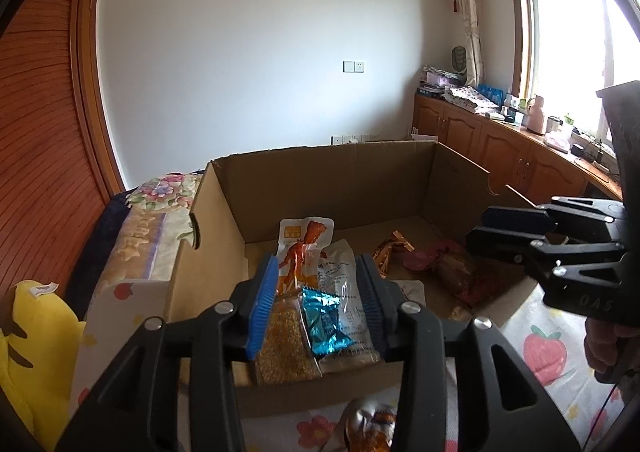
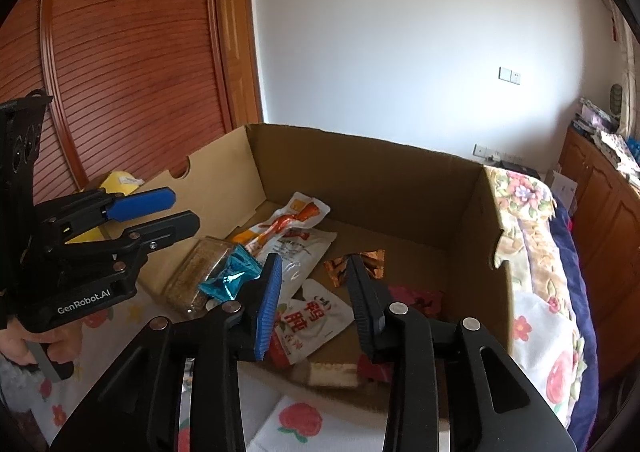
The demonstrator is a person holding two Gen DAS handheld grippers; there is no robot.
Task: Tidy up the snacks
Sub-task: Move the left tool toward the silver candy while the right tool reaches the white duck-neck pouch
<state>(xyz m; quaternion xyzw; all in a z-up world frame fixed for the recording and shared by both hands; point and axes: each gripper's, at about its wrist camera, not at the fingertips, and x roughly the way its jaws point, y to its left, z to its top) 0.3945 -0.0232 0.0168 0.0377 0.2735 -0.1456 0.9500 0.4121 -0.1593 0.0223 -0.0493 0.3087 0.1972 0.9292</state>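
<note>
An open cardboard box (image 1: 320, 167) (image 2: 360, 171) stands on the bed and holds several snacks. A blue foil packet (image 1: 324, 328) (image 2: 228, 280) lies on a clear bag of golden grains (image 1: 284, 348) (image 2: 192, 276), beside a white pouch (image 1: 340, 276) and an orange-and-white packet (image 1: 304, 248) (image 2: 288, 219). A white pouch with red characters (image 2: 316, 316), an orange foil wrapper (image 2: 356, 264) and a dark red packet (image 1: 456, 272) lie further right. My left gripper (image 1: 318, 304) (image 2: 160, 211) hovers open above the blue packet, holding nothing. My right gripper (image 2: 316, 304) (image 1: 508, 232) hovers open over the red-lettered pouch.
The box sits on a fruit-print sheet (image 1: 544, 348) (image 2: 296, 424). One more snack packet (image 1: 368, 428) lies on the sheet in front of the box. A floral quilt (image 1: 148, 236) (image 2: 532, 252) flanks the box, with a yellow plush (image 1: 32, 348) beyond. Wooden cabinets (image 1: 500, 147) line the window wall.
</note>
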